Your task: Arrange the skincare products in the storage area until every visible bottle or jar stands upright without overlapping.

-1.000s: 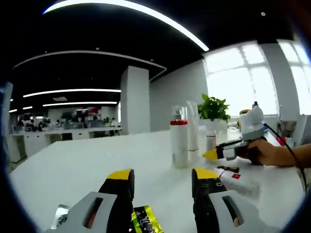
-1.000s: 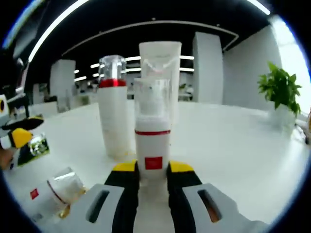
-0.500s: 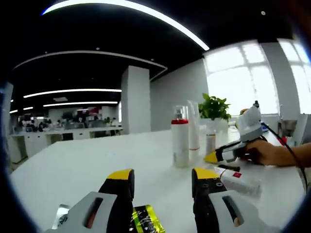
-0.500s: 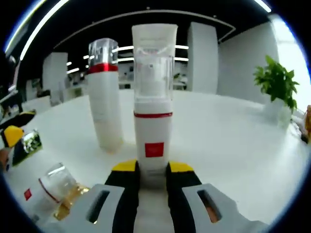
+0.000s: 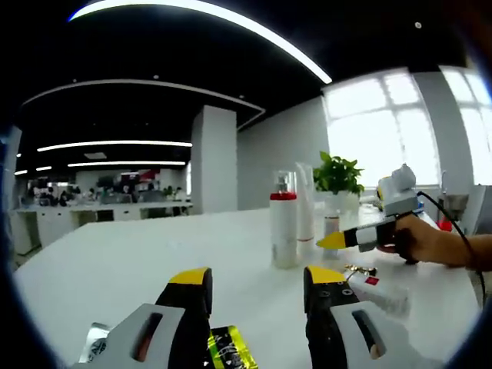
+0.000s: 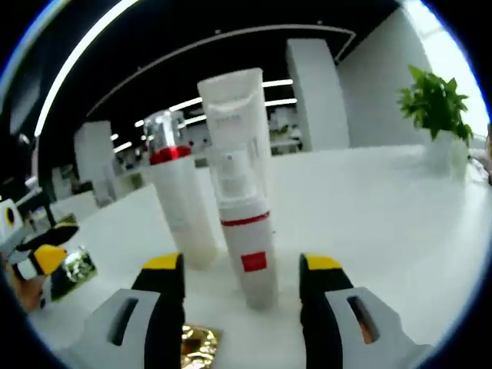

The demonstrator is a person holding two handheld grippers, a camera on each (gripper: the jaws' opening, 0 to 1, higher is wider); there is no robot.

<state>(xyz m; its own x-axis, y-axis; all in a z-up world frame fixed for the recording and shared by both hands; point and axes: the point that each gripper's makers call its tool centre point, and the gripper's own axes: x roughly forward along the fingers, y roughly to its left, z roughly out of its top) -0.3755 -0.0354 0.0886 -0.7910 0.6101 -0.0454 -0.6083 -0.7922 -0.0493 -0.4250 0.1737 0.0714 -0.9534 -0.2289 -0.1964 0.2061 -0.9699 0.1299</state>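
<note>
Now right gripper jaws flank upright pump bottle, apart.

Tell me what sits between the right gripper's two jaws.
In the right gripper view, the small white pump bottle with the red square label stands upright between the open jaws of the right gripper, touching neither. A gold cap lies nearer the camera.

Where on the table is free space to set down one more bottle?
Bare tabletop stretches from the small pump bottle toward the potted plant. It is crowded where the red-collared bottle and the tall tube stand close behind it, and near the lying bottle.
</note>
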